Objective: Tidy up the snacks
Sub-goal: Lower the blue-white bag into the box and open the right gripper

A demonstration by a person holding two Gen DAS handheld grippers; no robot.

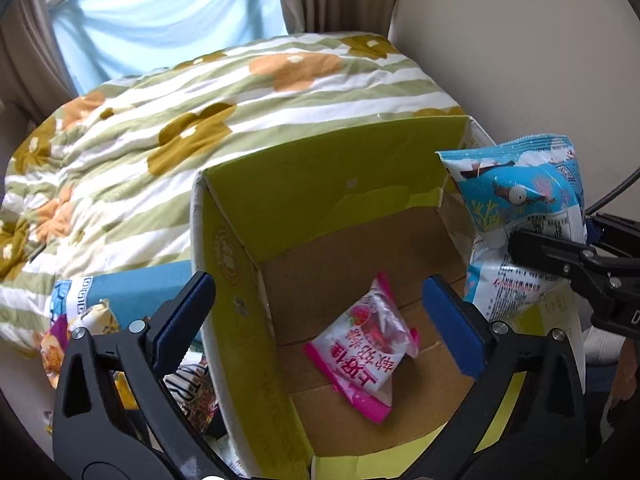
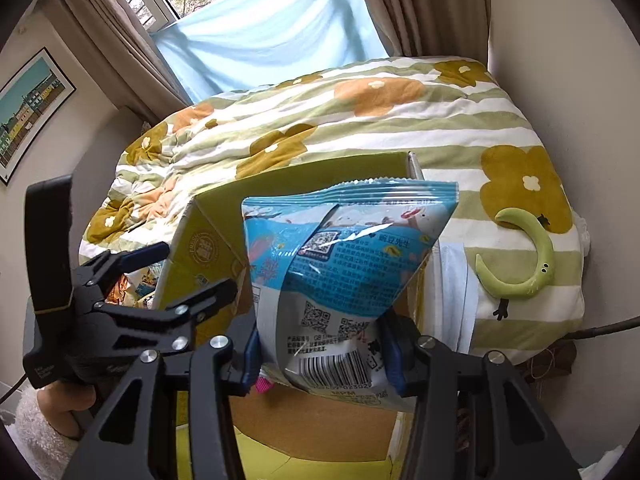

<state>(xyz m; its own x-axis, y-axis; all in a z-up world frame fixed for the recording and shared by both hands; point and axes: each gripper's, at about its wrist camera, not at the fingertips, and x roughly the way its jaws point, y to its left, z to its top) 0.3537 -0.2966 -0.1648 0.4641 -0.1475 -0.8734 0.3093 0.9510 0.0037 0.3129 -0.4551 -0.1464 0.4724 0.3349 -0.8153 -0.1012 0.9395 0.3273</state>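
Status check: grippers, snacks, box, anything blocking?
Left gripper open over box; pink packet lies inside. Right gripper shut on blue bag. Nothing blocking.

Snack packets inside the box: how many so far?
1: a pink packet lying on the box floor. A blue packet is pinched in the right gripper above the box, not yet in. Corners near the camera are hidden.

The cardboard box (image 1: 280, 208) stands open at frame centre, its brown floor bare around the pink packet (image 1: 362, 344), while tall green flaps wall its upper and left sides and snack bags (image 1: 80, 336) crowd the lower left.
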